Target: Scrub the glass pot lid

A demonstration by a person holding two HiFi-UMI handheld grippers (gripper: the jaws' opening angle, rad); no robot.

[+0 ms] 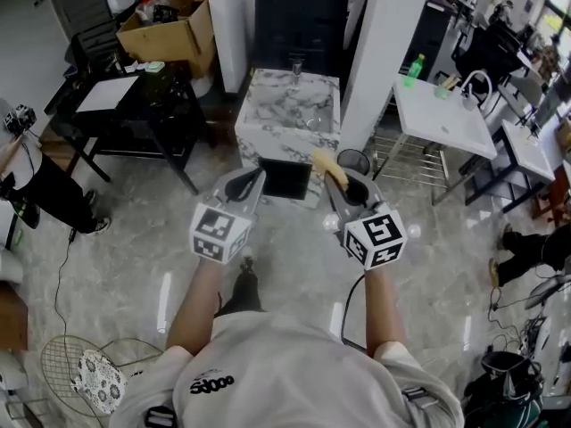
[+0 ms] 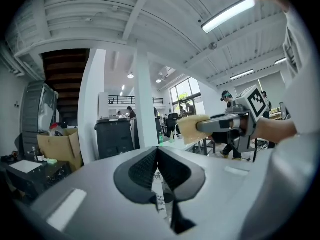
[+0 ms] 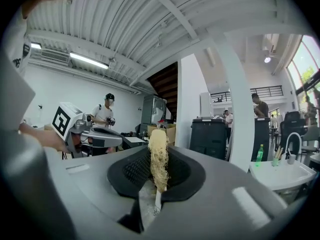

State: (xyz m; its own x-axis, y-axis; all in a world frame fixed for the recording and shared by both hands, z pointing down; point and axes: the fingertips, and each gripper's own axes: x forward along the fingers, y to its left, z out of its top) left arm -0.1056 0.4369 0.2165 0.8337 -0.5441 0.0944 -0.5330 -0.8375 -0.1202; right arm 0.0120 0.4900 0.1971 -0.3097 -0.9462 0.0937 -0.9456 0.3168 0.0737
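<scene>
Scrubbing has not begun, as far as can be judged: both tools are held in the air in front of the marble sink unit (image 1: 287, 107), apart from it. The right gripper (image 1: 342, 185) is clamped on a yellow fibrous scrubber (image 3: 159, 159). The left gripper (image 1: 253, 182) has its jaws together with nothing between them. The glass pot lid cannot be identified with certainty; a faint rounded shape (image 1: 318, 123) on the unit's top may be it. A cardboard box (image 1: 169, 27) to the rear left of the unit holds mixed items. The black bin (image 1: 299, 16) behind the unit is shut, so its contents are unseen.
</scene>
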